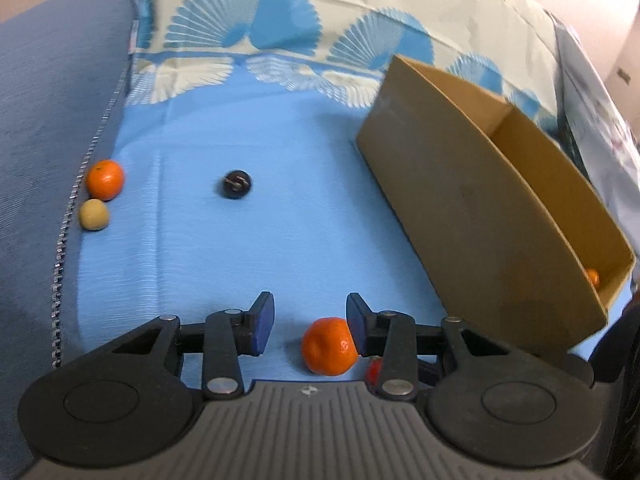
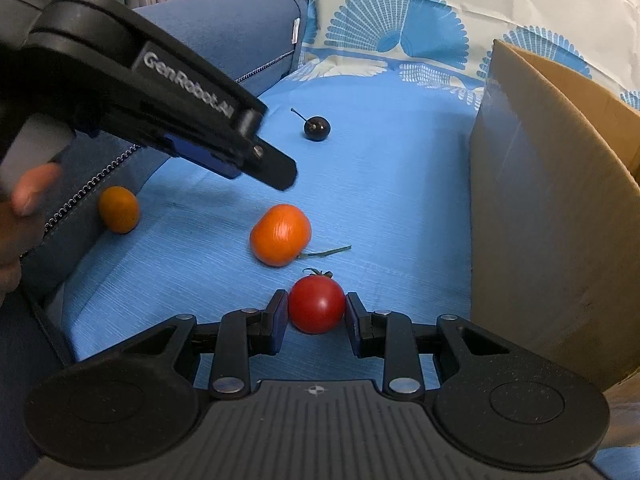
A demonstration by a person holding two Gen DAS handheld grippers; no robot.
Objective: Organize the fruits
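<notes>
My left gripper (image 1: pixel 310 326) is open above the blue cloth; an orange mandarin (image 1: pixel 329 346) lies between its fingers, against the right pad. It also shows in the right wrist view (image 2: pixel 280 234), below the left gripper (image 2: pixel 276 172). My right gripper (image 2: pixel 316 314) is open around a red tomato (image 2: pixel 316 303), pads close to both sides. A dark cherry (image 1: pixel 236 184) (image 2: pixel 317 128) lies farther off. A second mandarin (image 1: pixel 105 179) (image 2: pixel 118 209) and a small tan fruit (image 1: pixel 93 214) lie at the left by the cushion. The cardboard box (image 1: pixel 472 216) (image 2: pixel 552 216) stands on the right with an orange fruit (image 1: pixel 593 277) inside.
A blue sofa cushion (image 1: pixel 48 120) with a zipper edge borders the cloth on the left. A patterned white and blue cloth (image 1: pixel 280 28) rises behind. A loose green stem (image 2: pixel 326 253) lies beside the near mandarin.
</notes>
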